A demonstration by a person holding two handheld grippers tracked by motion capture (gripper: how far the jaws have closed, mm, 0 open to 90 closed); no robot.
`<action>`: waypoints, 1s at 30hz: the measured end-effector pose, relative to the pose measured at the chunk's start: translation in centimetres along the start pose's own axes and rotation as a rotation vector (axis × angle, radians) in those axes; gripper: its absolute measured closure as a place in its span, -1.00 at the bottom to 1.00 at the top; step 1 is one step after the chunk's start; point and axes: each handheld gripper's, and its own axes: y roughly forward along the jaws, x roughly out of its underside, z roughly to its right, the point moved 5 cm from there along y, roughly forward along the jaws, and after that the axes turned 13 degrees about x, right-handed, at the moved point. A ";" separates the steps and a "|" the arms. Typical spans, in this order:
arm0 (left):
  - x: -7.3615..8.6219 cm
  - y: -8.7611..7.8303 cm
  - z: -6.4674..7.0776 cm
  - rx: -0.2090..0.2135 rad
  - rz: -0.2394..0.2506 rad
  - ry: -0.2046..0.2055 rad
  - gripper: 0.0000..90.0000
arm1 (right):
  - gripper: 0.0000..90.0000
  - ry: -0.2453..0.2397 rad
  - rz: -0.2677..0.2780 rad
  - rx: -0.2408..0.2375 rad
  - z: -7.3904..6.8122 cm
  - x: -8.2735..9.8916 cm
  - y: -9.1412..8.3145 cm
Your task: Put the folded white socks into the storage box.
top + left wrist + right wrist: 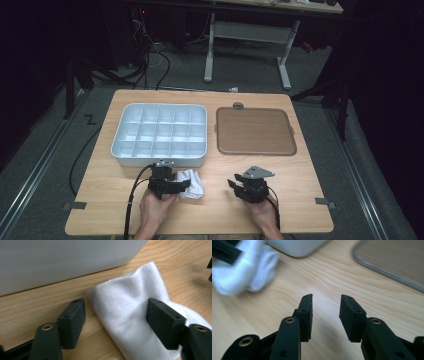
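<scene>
Left gripper view: left gripper [116, 322] agape astride soft white sock [130, 305] | right gripper [325, 315] open, empty | grainy wooden table [324, 277]

At the bottom of the high view we hold a black left gripper [170, 186] and a black right gripper [248, 187], each topped by a grey three-cornered plate. A black cable trails from each toward the lower edge of the frame. Our forearms are bare, with no sleeves in sight. In the left gripper view, the pads [73, 322] are matte black rectangular blocks with small screw holes. In the right gripper view, brass-coloured rivets sit in the black jaw arms.
</scene>
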 end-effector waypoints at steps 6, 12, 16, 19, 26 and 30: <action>0.3 0.0 0.2 0.002 -0.017 0.023 -0.05 | 0.32 0.055 -0.023 0.128 3.8 2.0 -0.4; 0.5 -0.1 0.3 0.008 -0.026 0.031 0.05 | 0.16 0.089 -0.043 0.234 6.2 3.6 -0.7; 0.5 -0.1 0.4 0.016 -0.051 0.030 0.13 | 0.07 0.113 -0.054 0.247 6.8 4.3 -0.5; 0.6 -0.1 0.7 0.022 -0.072 0.048 0.23 | 0.02 0.118 -0.057 0.241 6.8 4.3 -0.5; 0.7 -0.2 1.1 0.035 -0.111 0.071 0.44 | -0.11 0.130 -0.066 0.214 6.9 4.3 -0.5; 0.7 -0.4 1.2 0.043 -0.122 0.078 0.51 | -0.12 0.130 -0.066 0.212 6.8 4.3 -0.4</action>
